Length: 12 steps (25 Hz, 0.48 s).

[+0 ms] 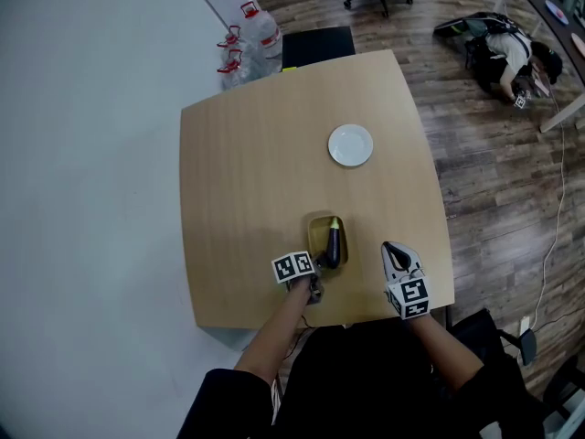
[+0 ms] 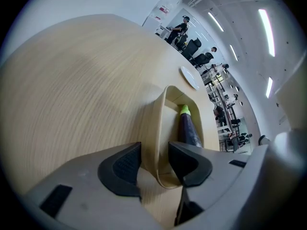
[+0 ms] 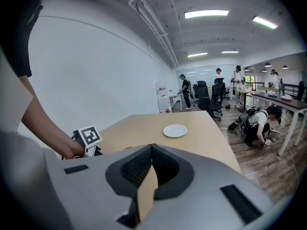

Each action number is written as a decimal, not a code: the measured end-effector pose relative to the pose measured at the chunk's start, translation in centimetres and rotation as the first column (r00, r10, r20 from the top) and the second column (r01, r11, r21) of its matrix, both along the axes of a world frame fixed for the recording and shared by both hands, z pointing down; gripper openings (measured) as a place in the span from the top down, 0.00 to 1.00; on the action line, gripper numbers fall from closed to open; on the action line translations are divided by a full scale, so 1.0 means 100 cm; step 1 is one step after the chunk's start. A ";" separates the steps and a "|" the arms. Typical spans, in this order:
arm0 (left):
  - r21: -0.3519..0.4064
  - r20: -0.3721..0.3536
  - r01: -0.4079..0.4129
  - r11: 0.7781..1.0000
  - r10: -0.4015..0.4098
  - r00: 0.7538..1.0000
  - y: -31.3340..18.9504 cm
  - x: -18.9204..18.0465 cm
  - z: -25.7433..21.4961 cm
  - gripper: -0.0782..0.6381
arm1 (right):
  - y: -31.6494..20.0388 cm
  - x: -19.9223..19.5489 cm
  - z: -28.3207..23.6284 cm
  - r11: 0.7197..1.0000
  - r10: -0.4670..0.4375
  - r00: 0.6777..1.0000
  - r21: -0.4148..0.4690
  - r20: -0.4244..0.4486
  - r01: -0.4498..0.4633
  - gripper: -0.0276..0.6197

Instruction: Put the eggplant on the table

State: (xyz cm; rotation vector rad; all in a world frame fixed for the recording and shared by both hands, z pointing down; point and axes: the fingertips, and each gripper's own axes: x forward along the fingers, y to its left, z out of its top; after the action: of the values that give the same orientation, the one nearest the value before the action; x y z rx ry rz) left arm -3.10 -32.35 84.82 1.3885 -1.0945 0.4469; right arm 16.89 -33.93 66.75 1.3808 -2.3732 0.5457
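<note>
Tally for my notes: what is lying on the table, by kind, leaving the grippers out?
plate: 1
tray: 1
eggplant: 1, lying in the tray
Total: 3

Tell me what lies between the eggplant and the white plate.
Only the dish's far rim, then bare table; the head view shows it best.
</note>
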 end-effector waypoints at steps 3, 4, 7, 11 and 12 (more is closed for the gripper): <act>0.030 -0.031 0.045 0.999 -0.044 0.999 -0.006 -0.003 -0.011 0.67 | 0.005 -0.002 -0.003 1.000 0.002 1.000 0.006 0.001 -0.002 0.87; 0.040 -0.040 0.058 0.997 -0.057 0.998 -0.007 -0.005 -0.014 0.67 | 0.006 -0.003 -0.004 1.000 0.003 1.000 0.009 0.000 -0.003 0.87; 0.070 -0.042 0.064 0.996 -0.061 0.997 -0.008 -0.012 -0.022 0.67 | 0.011 -0.003 -0.008 0.999 0.015 1.000 0.028 -0.002 -0.015 0.87; 0.106 -0.045 0.055 0.993 -0.050 0.998 0.001 -0.019 -0.039 0.67 | 0.014 -0.001 -0.021 0.997 0.028 1.000 0.071 -0.010 -0.027 0.87; 0.115 -0.047 0.050 0.992 -0.045 0.998 0.005 -0.020 -0.045 0.67 | 0.015 -0.001 -0.027 0.996 0.034 0.999 0.081 -0.007 -0.034 0.87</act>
State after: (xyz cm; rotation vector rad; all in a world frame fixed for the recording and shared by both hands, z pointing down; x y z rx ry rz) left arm -5.10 -31.86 80.35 1.4640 -1.1297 0.3201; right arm 16.84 -32.43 64.09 1.4575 -2.3929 0.4564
